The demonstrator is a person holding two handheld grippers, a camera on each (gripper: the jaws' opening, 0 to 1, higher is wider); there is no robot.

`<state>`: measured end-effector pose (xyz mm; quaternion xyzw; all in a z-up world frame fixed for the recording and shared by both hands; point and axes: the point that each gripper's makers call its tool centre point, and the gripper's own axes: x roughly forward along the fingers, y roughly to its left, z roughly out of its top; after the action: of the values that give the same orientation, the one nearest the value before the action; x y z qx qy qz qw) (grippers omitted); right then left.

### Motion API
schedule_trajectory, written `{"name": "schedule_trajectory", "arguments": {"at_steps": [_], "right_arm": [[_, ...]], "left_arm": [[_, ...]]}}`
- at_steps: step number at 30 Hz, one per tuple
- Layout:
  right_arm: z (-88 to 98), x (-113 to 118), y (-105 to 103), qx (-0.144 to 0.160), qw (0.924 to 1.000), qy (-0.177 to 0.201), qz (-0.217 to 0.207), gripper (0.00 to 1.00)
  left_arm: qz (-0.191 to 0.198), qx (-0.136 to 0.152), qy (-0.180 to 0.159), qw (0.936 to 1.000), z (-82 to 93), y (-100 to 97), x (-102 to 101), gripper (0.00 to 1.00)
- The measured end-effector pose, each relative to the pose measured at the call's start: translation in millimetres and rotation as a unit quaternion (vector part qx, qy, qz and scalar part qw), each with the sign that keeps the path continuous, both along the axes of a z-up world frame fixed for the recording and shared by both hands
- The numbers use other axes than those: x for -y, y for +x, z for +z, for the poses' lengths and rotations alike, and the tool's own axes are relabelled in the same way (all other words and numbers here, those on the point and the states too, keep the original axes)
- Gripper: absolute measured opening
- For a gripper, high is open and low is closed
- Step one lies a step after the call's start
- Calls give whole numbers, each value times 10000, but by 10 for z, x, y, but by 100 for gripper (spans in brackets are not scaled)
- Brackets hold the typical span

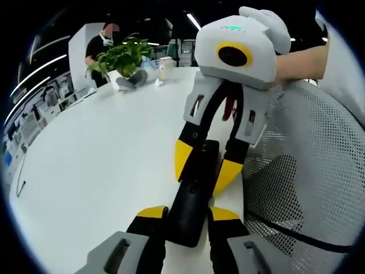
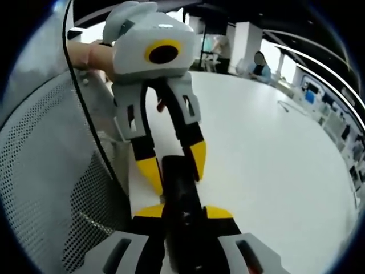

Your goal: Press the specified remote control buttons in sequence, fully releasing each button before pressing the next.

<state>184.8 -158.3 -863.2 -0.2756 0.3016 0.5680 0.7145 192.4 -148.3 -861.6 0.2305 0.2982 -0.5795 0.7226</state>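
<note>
The black remote control (image 1: 193, 191) lay at the white desk (image 1: 97, 171) edge beside a mesh chair back (image 1: 311, 171), clamped at each end by a hand-held gripper: the left hand-held gripper (image 1: 188, 220) and the right hand-held gripper (image 1: 204, 165). Its long axis ran straight between them. To press well, one should probably hold steady while the other frees itself; buttons were too dark to distinguish.
</note>
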Motion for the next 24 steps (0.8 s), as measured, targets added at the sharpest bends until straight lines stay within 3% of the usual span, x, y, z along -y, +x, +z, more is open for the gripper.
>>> {"name": "schedule_trajectory", "arguments": {"at_steps": [11,14,16,19,24], "right_arm": [[2,15,-7,42,9999,-87,49,20],[3,15,-3,39,10000,-48,39,21],[2,16,0,10,10000,-5,15,21],[2,19,2,-6,10000,25,-2,21],[-6,29,11,-53,10000,41,-36,21]], "left_arm": [[31,-99,-91,9999,12,-1,4,28],[244,-472,-240,9983,40,-17,38,37],[329,-427,-247,9982,36,22,25,44],[480,-483,-244,9974,44,59,-10,46],[989,-478,-669,9917,195,218,-47,53]]}}
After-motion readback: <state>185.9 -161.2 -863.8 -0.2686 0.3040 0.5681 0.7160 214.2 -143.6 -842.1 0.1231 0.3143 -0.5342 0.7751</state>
